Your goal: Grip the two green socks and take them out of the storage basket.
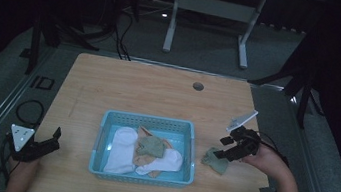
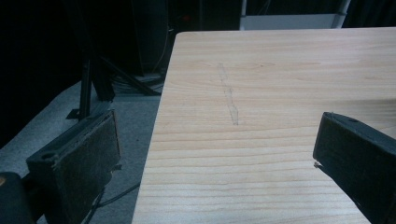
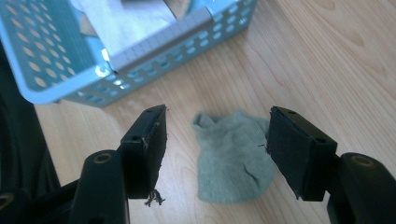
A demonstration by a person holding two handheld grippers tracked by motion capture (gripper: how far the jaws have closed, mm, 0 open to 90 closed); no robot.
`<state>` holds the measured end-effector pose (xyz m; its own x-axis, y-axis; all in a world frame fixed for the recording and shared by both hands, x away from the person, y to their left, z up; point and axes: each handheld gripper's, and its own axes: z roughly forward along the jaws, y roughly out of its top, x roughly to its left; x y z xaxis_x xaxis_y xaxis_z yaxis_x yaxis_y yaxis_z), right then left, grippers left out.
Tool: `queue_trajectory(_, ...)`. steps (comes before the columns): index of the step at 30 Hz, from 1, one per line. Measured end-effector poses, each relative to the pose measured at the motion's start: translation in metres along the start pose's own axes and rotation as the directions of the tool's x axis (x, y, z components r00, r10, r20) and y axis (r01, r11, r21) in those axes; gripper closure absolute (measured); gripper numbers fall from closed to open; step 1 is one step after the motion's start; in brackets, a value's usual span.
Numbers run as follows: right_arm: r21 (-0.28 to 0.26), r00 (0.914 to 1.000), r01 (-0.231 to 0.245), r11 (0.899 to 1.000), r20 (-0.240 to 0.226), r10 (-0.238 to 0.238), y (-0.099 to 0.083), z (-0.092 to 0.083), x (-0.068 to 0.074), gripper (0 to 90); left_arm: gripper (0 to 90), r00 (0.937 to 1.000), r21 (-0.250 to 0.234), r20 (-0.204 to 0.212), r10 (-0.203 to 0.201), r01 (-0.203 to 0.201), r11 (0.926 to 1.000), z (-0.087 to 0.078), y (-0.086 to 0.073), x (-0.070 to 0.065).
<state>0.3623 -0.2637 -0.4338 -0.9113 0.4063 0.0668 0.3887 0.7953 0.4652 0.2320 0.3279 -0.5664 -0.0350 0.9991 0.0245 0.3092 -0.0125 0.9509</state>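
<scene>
My right gripper (image 3: 217, 151) stands open above the green sock (image 3: 232, 155).

The sock lies flat on the table (image 1: 159, 89) between my parted jaws, touched by neither, just beside the blue basket (image 3: 154, 46). In the basket lie white socks (image 1: 123, 150) and another green one (image 1: 151, 146). My left gripper (image 1: 53, 141) rests near the table's left edge, jaws wide apart with bare wood between them.
</scene>
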Motion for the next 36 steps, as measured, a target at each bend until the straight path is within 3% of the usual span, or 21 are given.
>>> queue_trajectory(10, 0.006, 0.9958, 0.091, 0.996, 0.008, -0.091, 0.029, 0.000, 0.016, 40.6, 0.4, 1.0000, 0.002, 0.000, -0.001, 0.001, 1.0000, 0.000, 0.000, 0.000)
queue_trajectory(19, -0.002, 0.9877, 0.155, 0.988, -0.022, -0.155, 0.054, 0.009, 0.026, 42.4, 0.4, 1.0000, 0.001, 0.002, -0.001, 0.001, 1.0000, 0.000, 0.000, 0.000)
queue_trajectory(26, 0.015, 0.9824, 0.183, 0.983, -0.039, -0.183, 0.070, 0.030, 0.033, 43.8, 0.4, 1.0000, 0.002, 0.004, 0.000, 0.000, 1.0000, 0.000, 0.000, 0.000)
queue_trajectory(36, 0.022, 0.9602, 0.266, 0.964, -0.095, -0.263, 0.100, 0.066, 0.054, 48.9, 0.4, 1.0000, 0.003, 0.004, 0.000, 0.000, 1.0000, 0.000, 0.000, 0.000)
